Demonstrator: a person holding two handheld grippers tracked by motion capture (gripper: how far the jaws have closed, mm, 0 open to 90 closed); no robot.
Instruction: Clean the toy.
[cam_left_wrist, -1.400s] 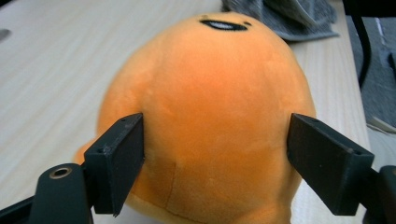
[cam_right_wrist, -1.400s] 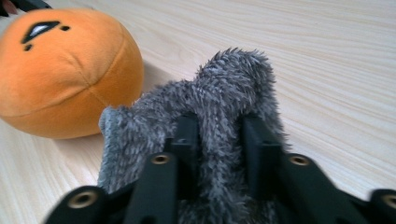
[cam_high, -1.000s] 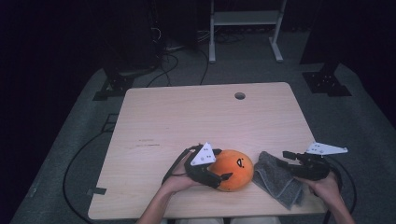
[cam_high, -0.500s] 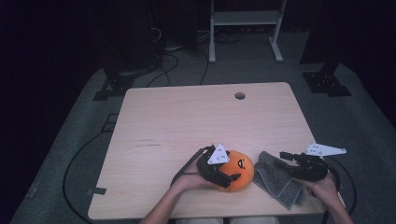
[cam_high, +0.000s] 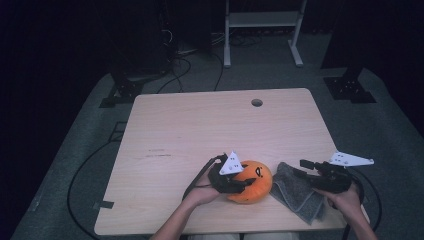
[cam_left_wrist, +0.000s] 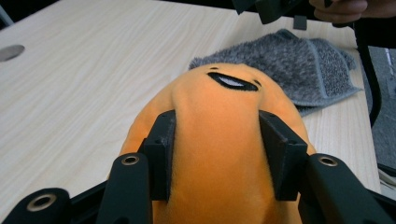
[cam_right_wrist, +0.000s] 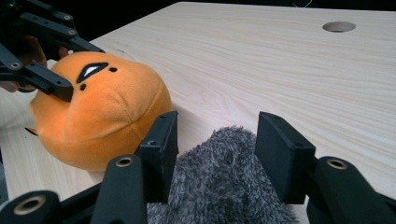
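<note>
Left tool (cam_left_wrist: 215, 154) pinches the round orange plush toy with a stitched black face (cam_left_wrist: 219, 140), both jaws pressed into its sides; toy sits on the pale wood counter (cam_high: 200, 130) at the near edge, just left of the crumpled grey terry cloth (cam_high: 297, 192). Right tool (cam_right_wrist: 215, 149) is spread, straddling the cloth's raised fold without gripping. Right gripper view shows the toy's underside on the counter, hidden in the left gripper view.
</note>
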